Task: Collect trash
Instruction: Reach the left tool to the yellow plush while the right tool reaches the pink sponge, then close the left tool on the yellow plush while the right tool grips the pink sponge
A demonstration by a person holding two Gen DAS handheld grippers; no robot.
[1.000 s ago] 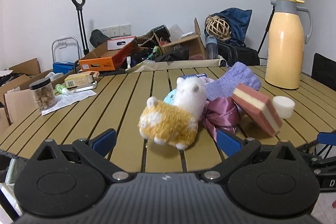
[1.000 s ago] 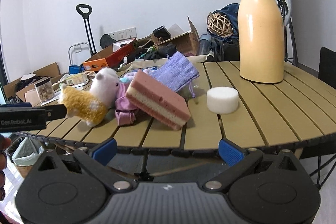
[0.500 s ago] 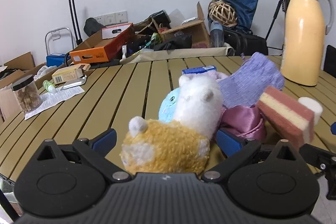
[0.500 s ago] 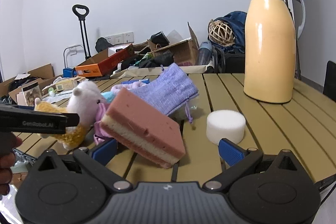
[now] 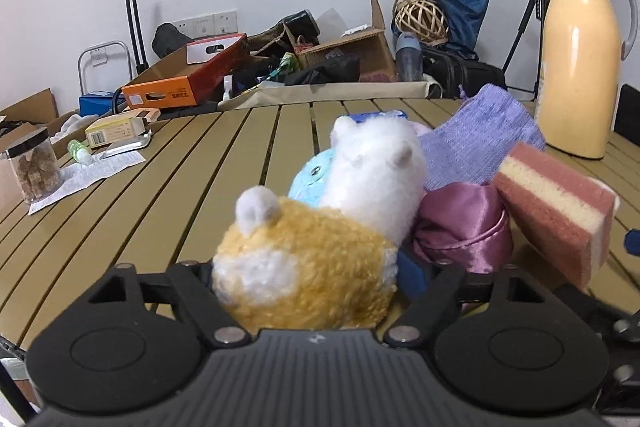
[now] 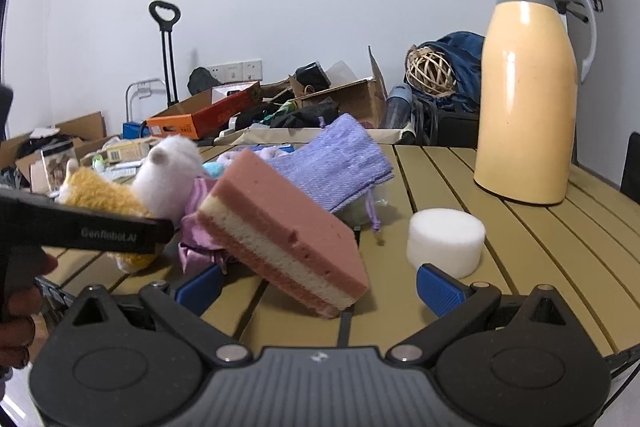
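Note:
A yellow-and-white plush toy (image 5: 316,247) lies on the slatted table (image 5: 160,195), in a pile with a pink satin pouch (image 5: 464,227), a purple knitted pouch (image 5: 480,147) and a pink-and-cream sponge (image 5: 560,215). My left gripper (image 5: 308,275) has closed its fingers onto the plush's yellow body. In the right wrist view the sponge (image 6: 288,231) sits between the open fingers of my right gripper (image 6: 320,287), with a white foam disc (image 6: 446,241) just beyond the right fingertip (image 6: 440,287). The left gripper body (image 6: 80,231) shows at the left.
A tall yellow thermos jug (image 6: 528,95) stands at the back right of the table. A jar (image 5: 34,167), a paper sheet (image 5: 88,171) and a small box (image 5: 116,131) lie at the left. Cardboard boxes, bags and a trolley handle (image 5: 130,7) clutter the floor behind.
Both grippers moved forward over the table. The left fingers closed from wide open onto the plush toy. The right gripper came up around the sponge, still open.

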